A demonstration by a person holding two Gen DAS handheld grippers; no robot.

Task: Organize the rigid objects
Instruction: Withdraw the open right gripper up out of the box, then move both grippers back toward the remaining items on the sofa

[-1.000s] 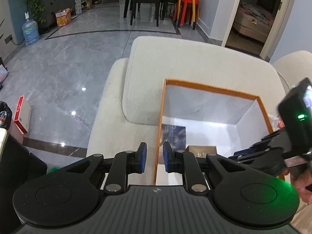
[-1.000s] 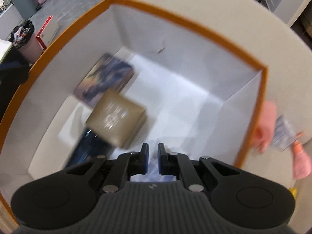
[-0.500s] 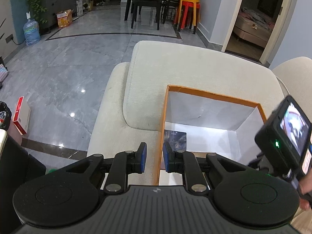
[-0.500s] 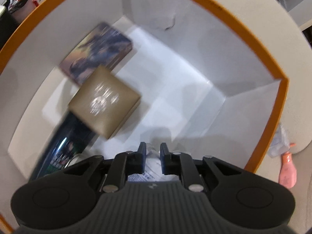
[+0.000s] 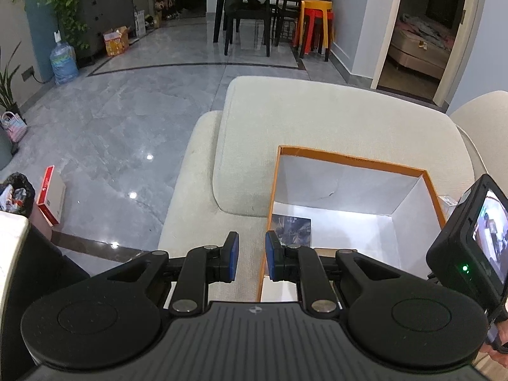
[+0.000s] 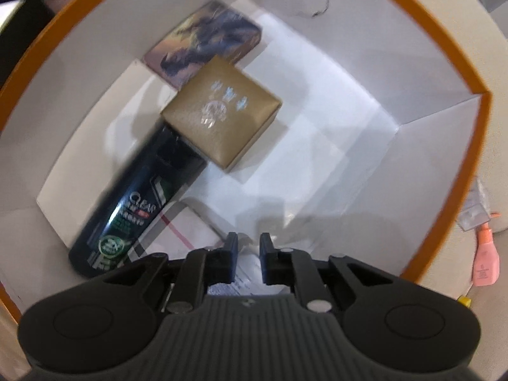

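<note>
An orange-rimmed white box [image 6: 476, 146] sits on a cream sofa seat; it also shows in the left wrist view [image 5: 349, 160]. Inside lie a picture tin [image 6: 203, 44], a gold box [image 6: 222, 111], a dark CLEAR bottle [image 6: 133, 209] and a white packet [image 6: 187, 225]. My right gripper [image 6: 248, 254] hangs over the box's near side, slightly open and empty. My left gripper [image 5: 251, 255] is slightly open and empty above the box's left wall; the tin [image 5: 293, 230] shows past it.
A pink bottle [image 6: 485, 260] and a clear plastic pack [image 6: 476, 212] lie on the sofa right of the box. The sofa back [image 5: 317, 117] stands behind the box. Grey tile floor, a red-white carton [image 5: 50, 195], chairs and stools lie beyond.
My right gripper has pulled back and up, so more of the box's contents show. The left gripper has risen a little. Both stay empty.
</note>
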